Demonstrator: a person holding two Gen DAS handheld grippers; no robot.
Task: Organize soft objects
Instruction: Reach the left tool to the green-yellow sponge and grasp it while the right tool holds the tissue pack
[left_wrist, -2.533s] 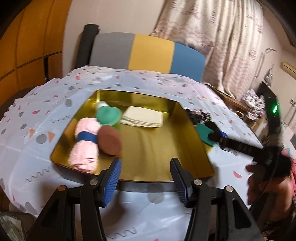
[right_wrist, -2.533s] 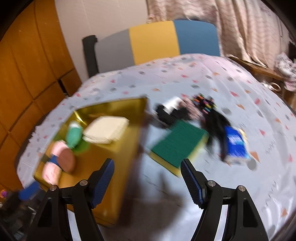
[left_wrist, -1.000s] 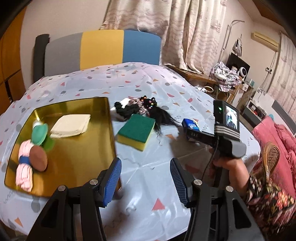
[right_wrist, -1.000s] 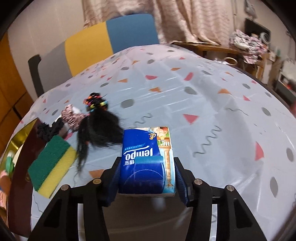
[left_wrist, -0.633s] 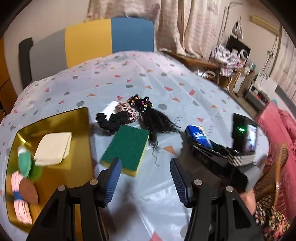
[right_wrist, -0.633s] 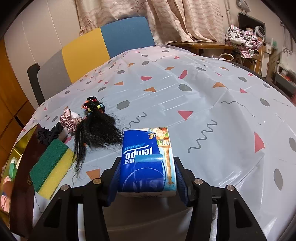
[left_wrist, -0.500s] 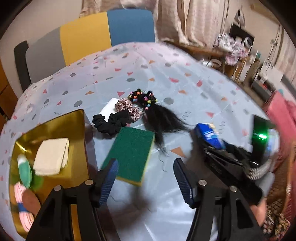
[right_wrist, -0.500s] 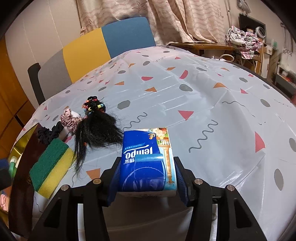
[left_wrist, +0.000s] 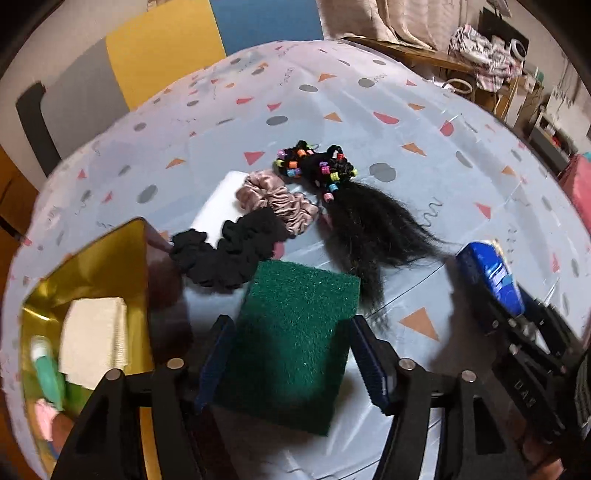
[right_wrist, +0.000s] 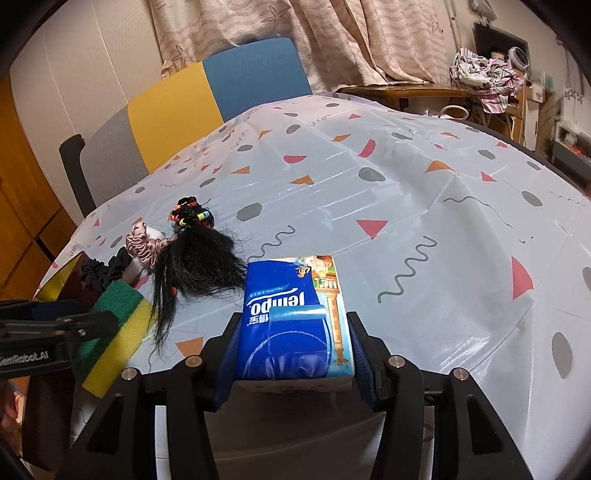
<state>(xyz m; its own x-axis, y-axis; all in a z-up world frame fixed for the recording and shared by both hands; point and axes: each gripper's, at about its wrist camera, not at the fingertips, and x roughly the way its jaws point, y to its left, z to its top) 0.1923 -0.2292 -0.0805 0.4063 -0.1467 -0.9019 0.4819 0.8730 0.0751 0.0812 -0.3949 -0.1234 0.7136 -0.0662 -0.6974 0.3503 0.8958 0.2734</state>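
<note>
Plastic sheeting dotted with triangles and squiggles covers the worktop (right_wrist: 406, 206). At its left sits the gold tray (left_wrist: 107, 258), a folded cream cloth (left_wrist: 94, 336) inside. Near centre lies the green-topped sponge (left_wrist: 295, 332), and the left claw (left_wrist: 291, 363) straddles it, jaws wide, one each side, not closed on it. To the right, the right claw (right_wrist: 293, 354) is clamped on the blue tissue pack (right_wrist: 291, 321), low over the worktop. Beyond the sponge lie the black hairpiece (left_wrist: 369, 229) with coloured beads, a black scrunchie (left_wrist: 225, 254) and a pink scrunchie (left_wrist: 277, 203).
</note>
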